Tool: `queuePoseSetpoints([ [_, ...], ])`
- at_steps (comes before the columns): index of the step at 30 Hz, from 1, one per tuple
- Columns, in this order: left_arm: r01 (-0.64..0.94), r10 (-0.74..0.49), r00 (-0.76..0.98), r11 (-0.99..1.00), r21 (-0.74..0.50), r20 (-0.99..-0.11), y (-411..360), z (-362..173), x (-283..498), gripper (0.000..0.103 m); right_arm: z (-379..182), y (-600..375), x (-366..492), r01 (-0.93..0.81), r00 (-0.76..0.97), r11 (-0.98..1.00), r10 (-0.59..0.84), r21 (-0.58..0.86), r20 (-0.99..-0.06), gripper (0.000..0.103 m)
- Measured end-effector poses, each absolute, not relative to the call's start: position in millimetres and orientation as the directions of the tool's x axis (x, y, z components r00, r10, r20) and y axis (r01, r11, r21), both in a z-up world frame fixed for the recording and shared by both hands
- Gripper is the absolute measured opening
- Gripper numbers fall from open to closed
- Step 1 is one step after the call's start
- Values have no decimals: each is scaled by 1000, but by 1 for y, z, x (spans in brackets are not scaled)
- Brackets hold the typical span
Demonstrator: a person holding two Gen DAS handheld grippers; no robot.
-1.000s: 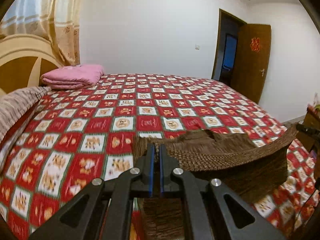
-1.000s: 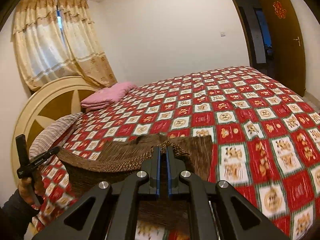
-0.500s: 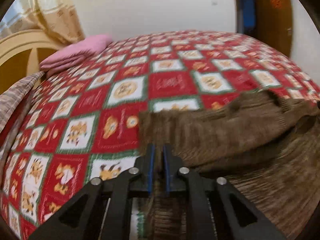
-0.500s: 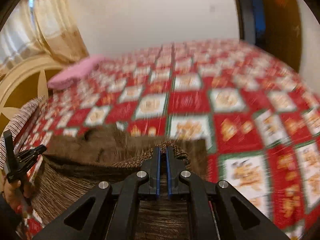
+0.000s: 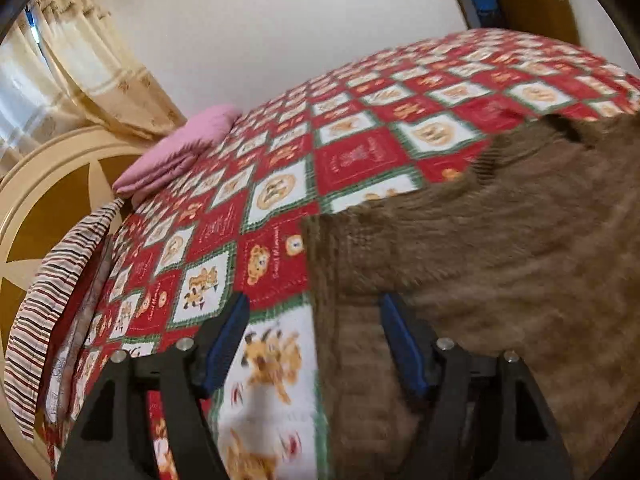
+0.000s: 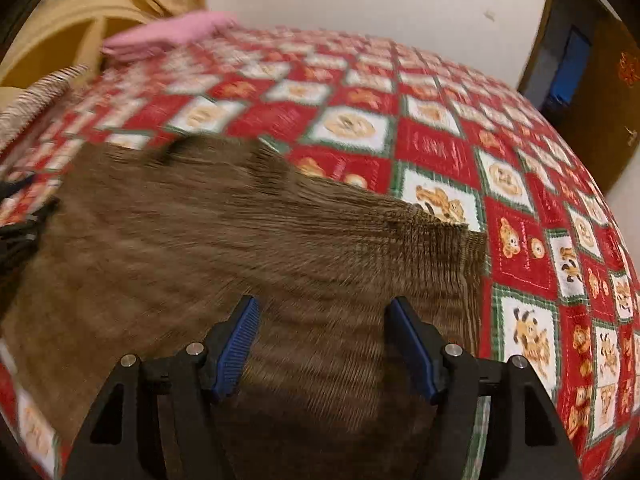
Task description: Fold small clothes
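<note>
A brown knitted garment [image 5: 500, 248] lies spread flat on the red patterned bedspread [image 5: 344, 160]. It also fills the lower left of the right wrist view [image 6: 224, 240]. My left gripper [image 5: 314, 336] is open, low over the garment's left edge. My right gripper [image 6: 324, 336] is open, low over the garment near its right edge. Neither holds anything. The left gripper shows as a dark shape at the left edge of the right wrist view [image 6: 20, 216].
A folded pink blanket [image 5: 180, 148] lies near the round wooden headboard [image 5: 48, 200]. A striped pillow [image 5: 52, 304] lies at the bed's left side. A brown door [image 6: 600, 92] stands open at the right. Curtains [image 5: 80, 80] hang behind the headboard.
Both grippers came down toward the bed and opened, letting go of the brown garment. It was held up between them; now it lies flat on the bedspread.
</note>
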State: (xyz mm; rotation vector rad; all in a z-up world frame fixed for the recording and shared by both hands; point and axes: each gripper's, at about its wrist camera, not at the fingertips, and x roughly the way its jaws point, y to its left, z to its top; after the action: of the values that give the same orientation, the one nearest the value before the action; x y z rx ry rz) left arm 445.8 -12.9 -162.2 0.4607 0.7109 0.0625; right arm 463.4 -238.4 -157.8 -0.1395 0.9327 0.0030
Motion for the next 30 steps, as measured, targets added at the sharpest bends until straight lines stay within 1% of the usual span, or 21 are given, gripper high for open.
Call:
queuePoseSetpoints([
  [2,68,220,732,918,390,-645,0,-162,463,73,-159,-255,485,-4,597,997,-57,-74,-800,68],
  [4,32,216,720,939,343,-659,12,-157,466,73,-157,-262,496,43,598,997,-79,-67,-797,68],
  [7,6,172,725,967,256,-667,31,-146,450,73,-148,-262,492,86,614,996,-82,-37,-785,68],
  [8,8,155,732,972,236,-663,37,-142,439,73,-141,-257,481,79,629,997,-58,-10,-775,68],
  [10,16,129,739,978,209,-661,44,-138,423,73,-131,-241,461,31,647,999,2,29,-763,68],
  [12,37,100,743,981,190,-661,45,-137,406,76,-124,-207,441,-78,644,995,93,57,-760,68],
  [13,53,86,740,981,185,-667,42,-138,400,77,-124,-188,434,-138,633,988,136,62,-762,68],
  [15,81,56,726,983,167,-685,34,-142,397,77,-129,-160,429,-216,604,975,175,52,-778,68],
  [17,85,51,719,983,161,-693,29,-147,399,83,-145,-137,440,-247,548,966,209,82,-810,68],
  [18,74,57,720,985,158,-692,30,-149,399,87,-154,-133,447,-233,535,969,198,82,-821,66],
  [19,62,61,712,987,150,-699,31,-154,403,89,-168,-128,460,-207,522,977,149,45,-840,60],
  [21,44,54,693,992,118,-718,38,-159,408,90,-171,-125,475,-184,583,983,90,-23,-808,60],
  [23,14,34,686,998,60,-727,49,-159,410,91,-171,-125,491,-146,590,989,75,-15,-804,60],
  [26,-29,36,681,999,23,-731,59,-162,413,92,-172,-118,511,-128,602,990,27,-64,-798,60],
  [28,-36,34,672,999,13,-740,62,-166,414,93,-172,-119,516,-111,606,992,23,-56,-795,61],
  [30,-52,47,669,998,17,-742,63,-167,415,96,-169,-123,515,-109,608,993,33,-41,-793,61],
])
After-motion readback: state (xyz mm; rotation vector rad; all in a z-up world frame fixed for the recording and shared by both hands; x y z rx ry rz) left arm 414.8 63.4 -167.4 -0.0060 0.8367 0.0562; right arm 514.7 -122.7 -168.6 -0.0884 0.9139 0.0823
